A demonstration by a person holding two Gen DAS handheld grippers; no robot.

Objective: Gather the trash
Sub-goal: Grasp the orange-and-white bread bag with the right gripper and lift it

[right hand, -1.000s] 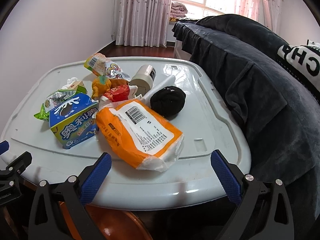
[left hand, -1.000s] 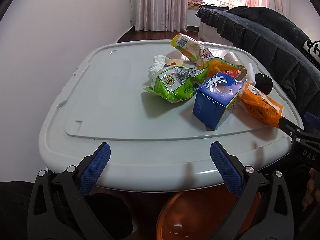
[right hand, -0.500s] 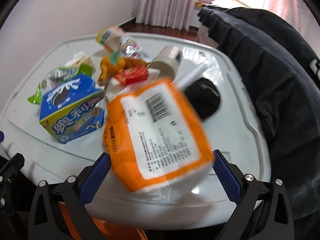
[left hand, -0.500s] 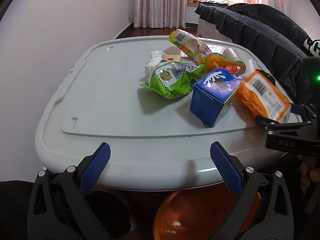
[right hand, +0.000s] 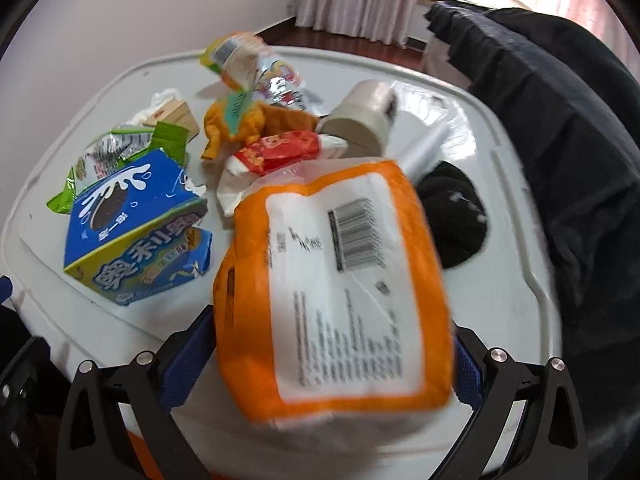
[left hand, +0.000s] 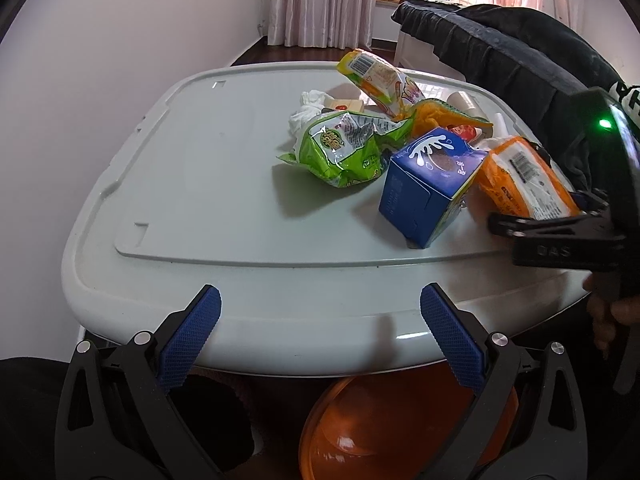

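My right gripper [right hand: 332, 356] is shut on an orange tissue pack [right hand: 336, 292] with a white barcode label, its blue pads pressed on both sides, tilted up over the table's near right. The pack also shows in the left wrist view [left hand: 524, 178] with the right gripper [left hand: 560, 220] around it. My left gripper [left hand: 320, 336] is open and empty at the table's front edge. On the white table [left hand: 200, 184] lie a blue cookie box [left hand: 428, 184], a green snack bag [left hand: 348, 148], a yellow wrapper [left hand: 376, 76] and crumpled white tissue [left hand: 308, 108].
An orange bin [left hand: 400, 428] sits below the table's front edge. A tape roll [right hand: 364, 120], a red packet [right hand: 280, 148], a small tan box [right hand: 172, 116] and a black ball of cloth [right hand: 456, 216] lie further back. A dark blanket-covered sofa [right hand: 560, 120] runs along the right side.
My right gripper moved forward, closed on the orange tissue pack and lifted it off the table. My left gripper stayed open near the front edge.
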